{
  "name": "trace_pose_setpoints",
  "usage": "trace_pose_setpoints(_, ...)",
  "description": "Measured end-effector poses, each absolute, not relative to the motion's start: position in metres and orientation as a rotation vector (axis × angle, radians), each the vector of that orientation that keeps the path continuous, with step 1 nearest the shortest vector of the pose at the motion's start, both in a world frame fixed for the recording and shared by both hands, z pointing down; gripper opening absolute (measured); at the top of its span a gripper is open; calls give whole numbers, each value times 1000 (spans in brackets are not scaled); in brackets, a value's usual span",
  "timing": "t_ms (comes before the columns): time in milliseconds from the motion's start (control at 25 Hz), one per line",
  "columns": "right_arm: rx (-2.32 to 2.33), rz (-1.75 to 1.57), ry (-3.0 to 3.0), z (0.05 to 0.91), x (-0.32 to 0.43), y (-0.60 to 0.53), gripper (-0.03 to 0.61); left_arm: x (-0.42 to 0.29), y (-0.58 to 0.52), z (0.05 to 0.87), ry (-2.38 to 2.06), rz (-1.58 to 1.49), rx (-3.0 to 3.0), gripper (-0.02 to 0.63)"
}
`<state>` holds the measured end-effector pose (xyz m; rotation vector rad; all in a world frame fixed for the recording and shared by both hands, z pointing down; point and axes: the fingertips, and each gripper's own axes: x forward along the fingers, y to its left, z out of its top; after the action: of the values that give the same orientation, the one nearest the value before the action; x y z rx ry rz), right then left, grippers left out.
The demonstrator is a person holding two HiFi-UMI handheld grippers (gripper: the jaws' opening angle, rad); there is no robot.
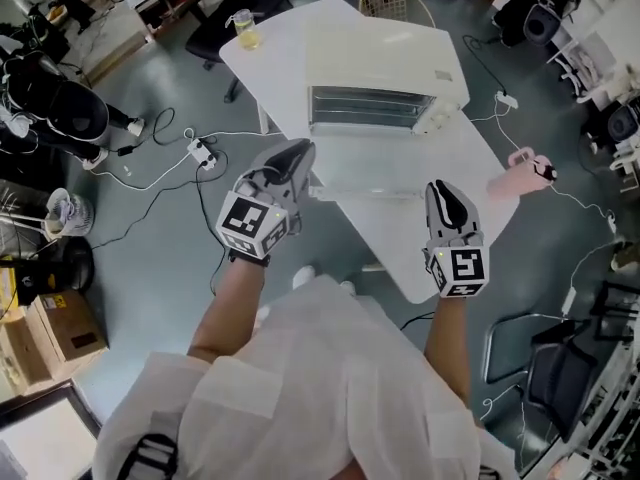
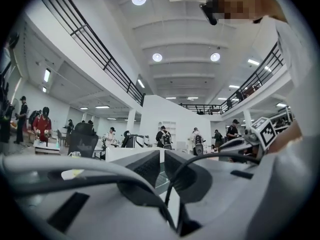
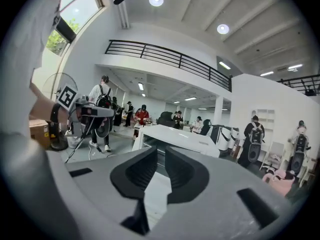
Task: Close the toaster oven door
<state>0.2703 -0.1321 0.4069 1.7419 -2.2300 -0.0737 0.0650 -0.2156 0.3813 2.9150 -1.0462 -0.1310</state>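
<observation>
A cream toaster oven (image 1: 385, 88) stands on the white table (image 1: 455, 258). Its glass door (image 1: 365, 173) is swung down flat toward me, and the rack shows inside. My left gripper (image 1: 297, 154) hovers at the door's near left corner; its jaws are a slim gap apart with nothing between them (image 2: 162, 156). My right gripper (image 1: 447, 190) hangs just off the door's near right corner, open a little and empty (image 3: 161, 156). In the right gripper view the oven (image 3: 175, 139) lies straight ahead beyond the jaws.
A glass of yellow drink (image 1: 244, 28) stands at the table's far left corner. A pink object (image 1: 515, 173) lies at the right edge. Cables and a power strip (image 1: 200, 153) cross the floor on the left. A black chair (image 1: 560, 368) is at the right, and a wicker chair (image 1: 395, 3) behind the table.
</observation>
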Motion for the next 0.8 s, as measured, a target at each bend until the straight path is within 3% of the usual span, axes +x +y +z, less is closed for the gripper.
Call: trace_pose_setpoints(800, 931, -501, -1931, 551, 222, -169, 107, 78, -211, 430, -1404, -117, 2832, 25)
